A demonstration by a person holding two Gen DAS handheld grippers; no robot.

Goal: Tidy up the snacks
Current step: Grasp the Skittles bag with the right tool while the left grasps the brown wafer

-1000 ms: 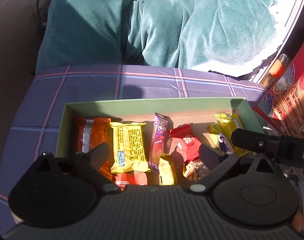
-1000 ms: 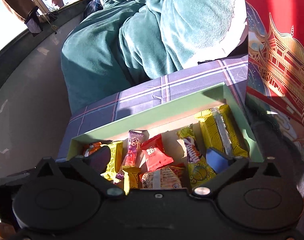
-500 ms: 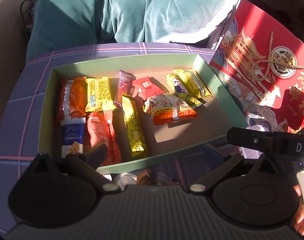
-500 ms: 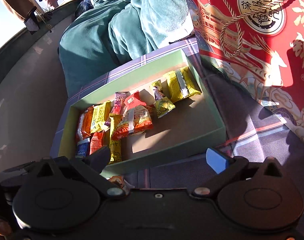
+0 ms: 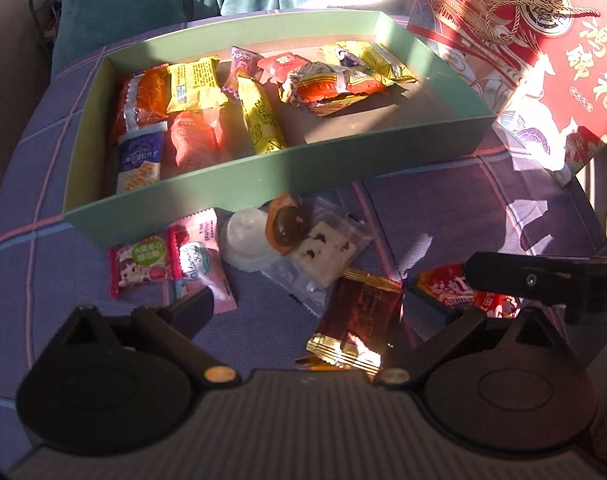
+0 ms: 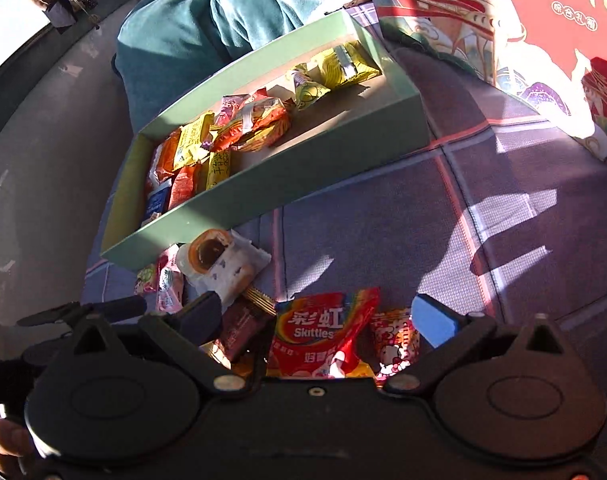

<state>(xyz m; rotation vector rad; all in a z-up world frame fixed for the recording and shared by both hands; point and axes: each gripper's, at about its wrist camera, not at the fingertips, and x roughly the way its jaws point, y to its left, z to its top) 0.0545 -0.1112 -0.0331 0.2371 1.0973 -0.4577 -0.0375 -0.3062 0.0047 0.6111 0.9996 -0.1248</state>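
Crinkly foil is what we face first: the Skittles packet (image 6: 323,332) lies on the plaid cloth (image 6: 383,232) well in front of the green box (image 5: 231,188), between the spread fingers of our right hand-held gripper (image 6: 317,316), which grasps nothing. It looks light, soft and slippery, so we judge a pinch across its flat middle safest. Our left hand-held gripper (image 5: 315,308) also hangs released over the dark brown wrapper (image 5: 357,312). Nearer the box front lie the pink sachets (image 5: 171,256) and a clear-wrapped biscuit (image 5: 323,250), probably brittle. Inside the box, packets crowd its left half.
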